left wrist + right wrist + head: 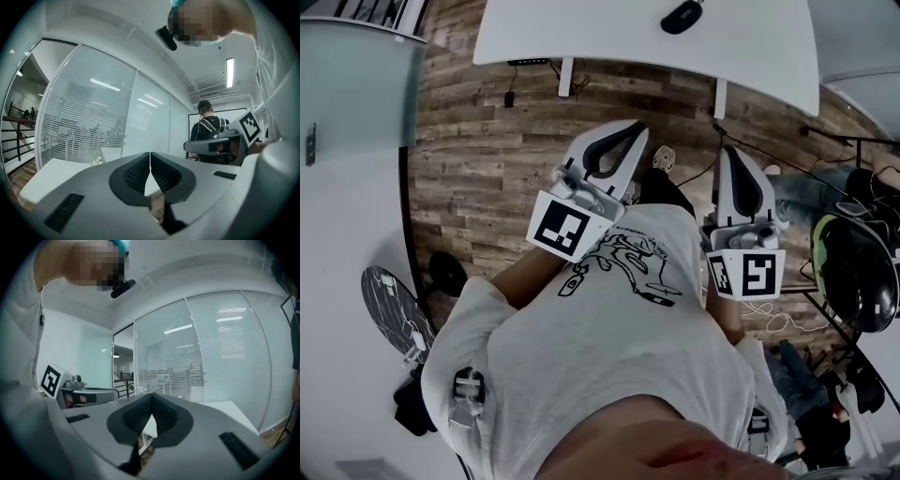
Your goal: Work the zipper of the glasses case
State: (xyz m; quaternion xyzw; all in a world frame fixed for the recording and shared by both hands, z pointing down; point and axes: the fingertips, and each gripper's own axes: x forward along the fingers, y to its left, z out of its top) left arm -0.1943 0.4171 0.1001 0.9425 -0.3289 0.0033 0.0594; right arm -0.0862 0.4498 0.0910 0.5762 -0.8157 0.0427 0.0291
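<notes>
A dark oval glasses case (pixel 682 16) lies on the white table (pixel 609 33) at the top of the head view, well ahead of both grippers. I hold both grippers close to my chest, jaws pointing toward the table. My left gripper (pixel 630 133) is shut with nothing in it; in the left gripper view its ribbed pads (pixel 137 171) meet at the tip of the left gripper (pixel 150 159). My right gripper (pixel 734 157) is also shut and empty, its jaws touching at the tip of the right gripper (pixel 151 405). Neither gripper view shows the case.
Wood-plank floor (pixel 478 150) with cables (pixel 750 141) lies between me and the table. A dark helmet-like object (pixel 855 272) and gear sit at the right. A glass wall with blinds (pixel 93 117) and a person in black (pixel 208 129) stand nearby.
</notes>
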